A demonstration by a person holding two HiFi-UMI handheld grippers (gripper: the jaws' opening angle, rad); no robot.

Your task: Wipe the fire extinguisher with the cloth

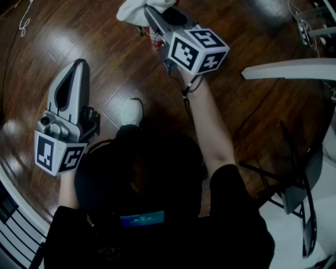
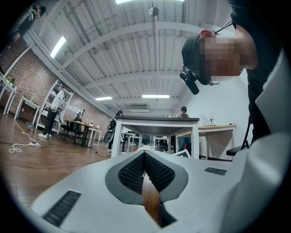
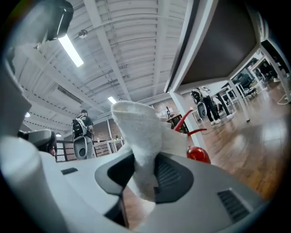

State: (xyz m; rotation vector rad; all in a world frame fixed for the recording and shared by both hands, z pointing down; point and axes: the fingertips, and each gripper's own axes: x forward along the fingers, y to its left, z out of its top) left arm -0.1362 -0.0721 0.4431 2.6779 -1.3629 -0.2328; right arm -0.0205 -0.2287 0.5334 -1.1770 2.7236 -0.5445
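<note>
My right gripper point(image 1: 149, 13) reaches forward at the top of the head view, shut on a white cloth point(image 1: 135, 9) that bunches beyond its tips. In the right gripper view the cloth point(image 3: 136, 132) sticks up from between the jaws. The red fire extinguisher point(image 3: 198, 154) stands on the floor just behind the cloth, with its red handle above it. Only a red sliver of the extinguisher point(image 1: 155, 38) shows under the gripper in the head view. My left gripper point(image 1: 79, 65) hangs at the left over the wooden floor, shut with nothing in it point(image 2: 144, 157).
A white table edge point(image 1: 289, 69) and a black chair point(image 1: 296, 184) stand at the right. The person's white shoe point(image 1: 131, 112) is on the dark wooden floor. A white table point(image 2: 157, 120) and distant people show in the left gripper view. A cable point(image 1: 23, 21) lies at the far left.
</note>
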